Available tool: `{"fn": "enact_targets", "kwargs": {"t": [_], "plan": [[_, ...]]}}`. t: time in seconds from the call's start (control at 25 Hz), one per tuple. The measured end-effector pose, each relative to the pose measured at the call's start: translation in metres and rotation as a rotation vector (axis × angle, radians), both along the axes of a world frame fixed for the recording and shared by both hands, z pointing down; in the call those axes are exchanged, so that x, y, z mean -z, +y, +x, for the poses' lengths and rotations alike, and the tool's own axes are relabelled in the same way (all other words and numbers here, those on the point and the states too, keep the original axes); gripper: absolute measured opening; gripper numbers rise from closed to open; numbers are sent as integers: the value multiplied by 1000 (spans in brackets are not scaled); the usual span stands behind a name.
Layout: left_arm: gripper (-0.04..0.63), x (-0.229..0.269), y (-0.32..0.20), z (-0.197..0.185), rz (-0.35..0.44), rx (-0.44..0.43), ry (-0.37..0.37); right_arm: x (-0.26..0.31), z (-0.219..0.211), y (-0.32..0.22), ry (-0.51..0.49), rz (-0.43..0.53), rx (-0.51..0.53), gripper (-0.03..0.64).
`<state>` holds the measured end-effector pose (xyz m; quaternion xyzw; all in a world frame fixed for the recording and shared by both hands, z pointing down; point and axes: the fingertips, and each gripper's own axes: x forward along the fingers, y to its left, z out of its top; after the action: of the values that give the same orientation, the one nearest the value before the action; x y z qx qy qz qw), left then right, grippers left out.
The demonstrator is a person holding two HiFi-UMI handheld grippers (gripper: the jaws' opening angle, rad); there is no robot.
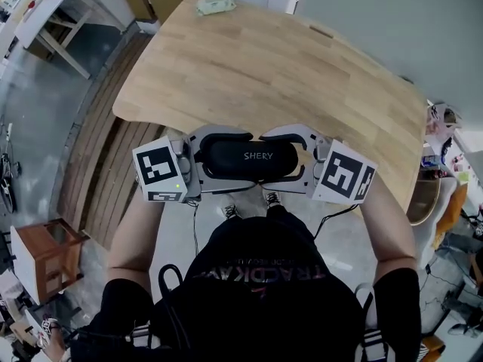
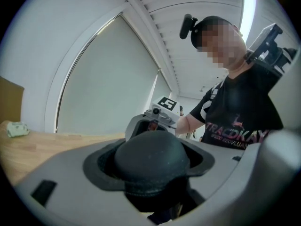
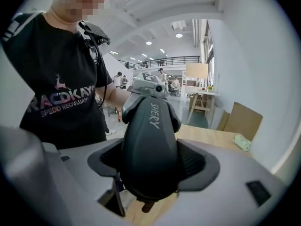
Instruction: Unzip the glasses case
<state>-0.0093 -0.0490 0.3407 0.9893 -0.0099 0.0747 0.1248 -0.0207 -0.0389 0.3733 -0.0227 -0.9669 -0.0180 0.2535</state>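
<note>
- Head view: we see the black glasses case (image 1: 253,159) crosswise at the near edge of the wooden table (image 1: 264,66), one tool at each end.
- We mark the left gripper (image 1: 225,159) as clamped on the case's left end; its own view shows the rounded end seated between the jaws.
- We mark the right gripper (image 1: 285,159) as released: its jaws are spread wide around the right end, with a gap beside the ribbed pad (image 3: 193,161).
- We cannot tell whether the zip is open.
- We note a pale green packet (image 1: 215,4) at the table's far end, well apart.
</note>
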Motion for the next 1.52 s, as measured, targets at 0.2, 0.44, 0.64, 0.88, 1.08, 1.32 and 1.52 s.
{"fn": "enact_targets", "kwargs": {"t": [0.2, 0.44, 0.64, 0.88, 1.08, 1.32, 1.52], "plan": [[341, -14, 1, 17, -52, -34, -3, -9, 26, 3, 5, -44, 50, 344], [341, -33, -11, 35, -105, -7, -18, -21, 76, -9, 60, -101, 101, 342], [266, -59, -42, 16, -201, 180, -42, -27, 110, -63, -93, -227, -25, 342], [12, -112, -69, 6, -231, 495, -197, -117, 102, -196, -89, -183, -253, 342], [12, -151, -61, 15, -330, 677, -265, -202, 60, -285, -2, -210, -267, 342], [12, -176, -22, 25, -489, 770, -262, -264, 13, -340, 145, -133, -170, 342], [12, -173, 7, 34, -564, 816, -236, -276, 3, -345, 226, -76, -65, 342]]}}
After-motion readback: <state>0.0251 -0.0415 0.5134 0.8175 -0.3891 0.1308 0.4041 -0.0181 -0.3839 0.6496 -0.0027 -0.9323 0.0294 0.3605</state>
